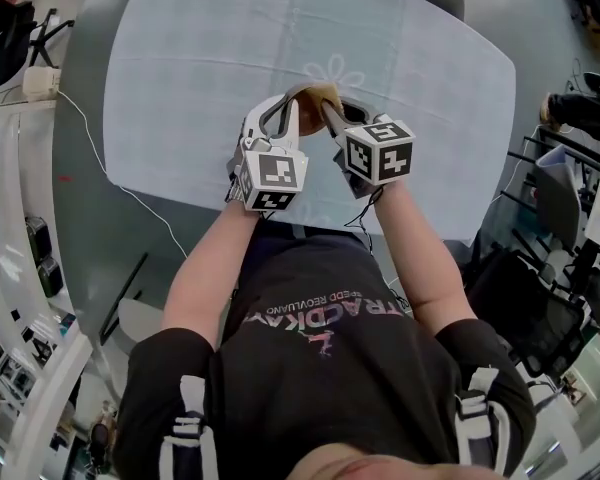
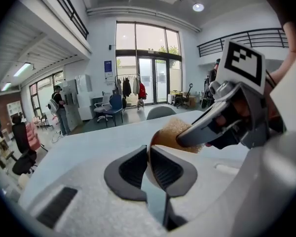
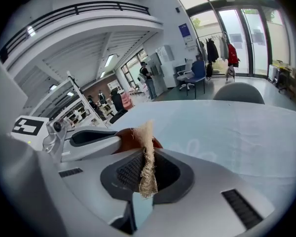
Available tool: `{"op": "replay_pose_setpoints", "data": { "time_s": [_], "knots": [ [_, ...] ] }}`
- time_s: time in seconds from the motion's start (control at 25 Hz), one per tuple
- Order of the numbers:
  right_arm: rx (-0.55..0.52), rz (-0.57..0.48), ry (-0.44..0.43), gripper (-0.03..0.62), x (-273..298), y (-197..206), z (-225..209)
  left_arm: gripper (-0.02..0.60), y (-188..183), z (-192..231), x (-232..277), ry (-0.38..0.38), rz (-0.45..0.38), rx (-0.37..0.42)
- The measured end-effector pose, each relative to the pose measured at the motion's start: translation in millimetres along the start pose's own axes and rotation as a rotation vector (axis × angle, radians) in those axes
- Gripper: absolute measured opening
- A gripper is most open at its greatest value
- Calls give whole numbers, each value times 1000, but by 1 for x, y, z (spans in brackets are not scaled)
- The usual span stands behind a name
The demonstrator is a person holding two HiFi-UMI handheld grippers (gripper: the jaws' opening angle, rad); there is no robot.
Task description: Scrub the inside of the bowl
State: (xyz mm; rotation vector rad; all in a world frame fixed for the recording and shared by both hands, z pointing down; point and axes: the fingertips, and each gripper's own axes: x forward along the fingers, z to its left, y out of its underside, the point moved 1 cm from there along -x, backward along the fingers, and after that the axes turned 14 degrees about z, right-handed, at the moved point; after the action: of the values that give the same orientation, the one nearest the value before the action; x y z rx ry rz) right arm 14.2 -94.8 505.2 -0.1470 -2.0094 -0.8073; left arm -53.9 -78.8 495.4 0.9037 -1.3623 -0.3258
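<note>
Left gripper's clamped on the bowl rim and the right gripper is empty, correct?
Not empty: the right gripper is shut on a fibrous scrubber, as the right gripper view shows. The left gripper does clamp the bowl rim.

Shirt (image 1: 325, 318), lower centre of the head view: "TRACKDAY", upside down to the camera. The smaller line beside it is illegible. Blue wall sign (image 2: 107, 68), upper centre of the left gripper view: too small to read.

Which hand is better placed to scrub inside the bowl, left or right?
Probably right. The right tongs are shut on the scrub pad next to the bowl; the left tongs only pinch the bowl's rim to hold it.
</note>
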Motion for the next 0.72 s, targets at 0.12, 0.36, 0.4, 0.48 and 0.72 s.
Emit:
{"op": "replay_pose_setpoints", "data": {
  "time_s": [0.12,0.36,0.4,0.48,0.72],
  "knots": [
    [80,2,-14,32,0,6,-6,34,0,1,-5,8,-22,-68],
    [213,3,-61,32,0,18,-6,38,-1,12,-18,-27,-61,-145],
    [232,5,-71,32,0,21,-6,38,-1,14,-19,-31,-68,-153],
    [263,8,-85,32,1,26,-6,40,-3,14,-21,-34,-77,-158],
    [280,8,-83,32,2,30,-5,41,-3,14,-25,-25,-83,-151]
  ]
}}
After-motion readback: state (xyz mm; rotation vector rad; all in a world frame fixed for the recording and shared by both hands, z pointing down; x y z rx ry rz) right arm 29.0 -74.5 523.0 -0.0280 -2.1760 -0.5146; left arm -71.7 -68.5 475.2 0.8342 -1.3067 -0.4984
